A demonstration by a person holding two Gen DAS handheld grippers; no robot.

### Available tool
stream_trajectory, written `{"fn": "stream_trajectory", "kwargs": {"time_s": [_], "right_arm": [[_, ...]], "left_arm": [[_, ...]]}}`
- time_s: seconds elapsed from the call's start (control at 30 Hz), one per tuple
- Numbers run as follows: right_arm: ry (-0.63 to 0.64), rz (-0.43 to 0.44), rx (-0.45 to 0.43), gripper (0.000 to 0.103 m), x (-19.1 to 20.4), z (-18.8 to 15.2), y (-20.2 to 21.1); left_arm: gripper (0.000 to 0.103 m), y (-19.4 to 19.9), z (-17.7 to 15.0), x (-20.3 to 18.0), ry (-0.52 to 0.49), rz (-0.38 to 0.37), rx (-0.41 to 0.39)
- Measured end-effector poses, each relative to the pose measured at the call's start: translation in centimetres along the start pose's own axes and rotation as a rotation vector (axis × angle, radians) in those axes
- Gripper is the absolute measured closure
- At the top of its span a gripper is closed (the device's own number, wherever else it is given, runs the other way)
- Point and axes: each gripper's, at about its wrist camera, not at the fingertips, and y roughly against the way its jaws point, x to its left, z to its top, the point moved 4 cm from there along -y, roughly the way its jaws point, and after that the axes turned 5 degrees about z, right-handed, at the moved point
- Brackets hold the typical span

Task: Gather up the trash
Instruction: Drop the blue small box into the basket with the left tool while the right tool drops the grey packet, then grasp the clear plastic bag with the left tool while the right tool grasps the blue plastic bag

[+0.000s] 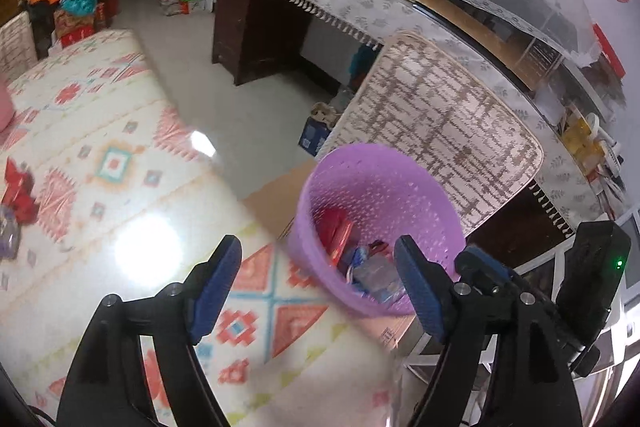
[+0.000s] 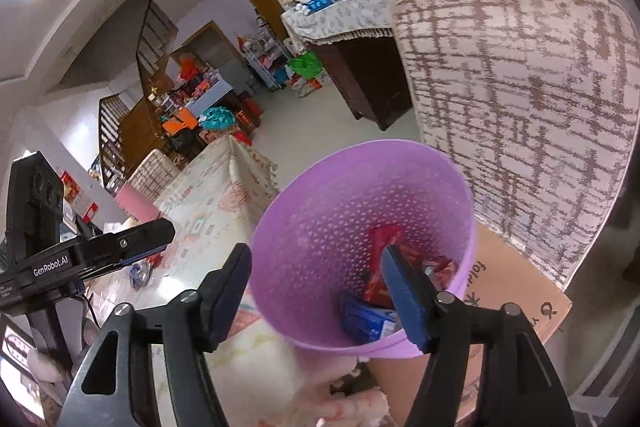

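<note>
- Both grippers empty: left gripper (image 1: 318,285) and right gripper (image 2: 320,291) have jaws spread wide, nothing between the pads.
- I'm hovering both over the purple perforated wastebasket (image 1: 320,187), tilted down into its mouth; looks like a drop-off pose.
- Basket sits on a cardboard box (image 2: 516,283) beside the patterned table, within easy reach for dumping.
- Wrappers already inside: red packet (image 2: 378,267), blue packet (image 2: 366,319).
- More trash left: red wrapper (image 1: 18,193) on the tablecloth (image 1: 120,131), well apart from the basket.
</note>
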Motion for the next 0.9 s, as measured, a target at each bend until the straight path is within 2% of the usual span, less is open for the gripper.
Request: {"fn": "stream_trajectory", "kwargs": {"time_s": [0.07, 0.23, 0.33, 0.47, 0.6, 0.7, 0.8, 0.9], "right_arm": [[0.027, -0.008, -0.006, 0.022, 1.1, -0.5, -0.2], [0.062, 0.012, -0.015, 0.019, 3.9, -2.0, -1.0], [0.058, 0.105, 0.033, 0.019, 6.4, -3.5, -2.5], [0.026, 0.240, 0.150, 0.018, 10.2, -6.4, -6.3], [0.025, 0.308, 0.224, 0.018, 13.5, -8.8, -10.2], [0.046, 0.340, 0.263, 0.018, 15.5, -10.2, -12.4], [0.062, 0.376, 0.250, 0.018, 16.7, -10.4, -12.8], [0.089, 0.365, 0.255, 0.018, 17.1, -10.8, -13.0]], "left_arm": [[0.025, 0.6, -1.0, 1.5, 0.022, 0.002, 0.005], [0.025, 2.4, -3.7, 6.0, 0.089, 0.031, 0.013], [0.025, 3.9, -5.1, 9.8, 0.140, 0.080, 0.000], [0.025, 6.0, -6.5, 16.1, 0.234, 0.169, -0.019], [0.025, 7.7, -7.7, 22.6, 0.346, 0.259, -0.040], [0.025, 8.7, -7.8, 27.2, 0.397, 0.322, -0.054], [0.025, 9.3, -6.5, 31.4, 0.419, 0.397, -0.070], [0.025, 9.1, -4.7, 34.5, 0.439, 0.439, -0.078]]}}
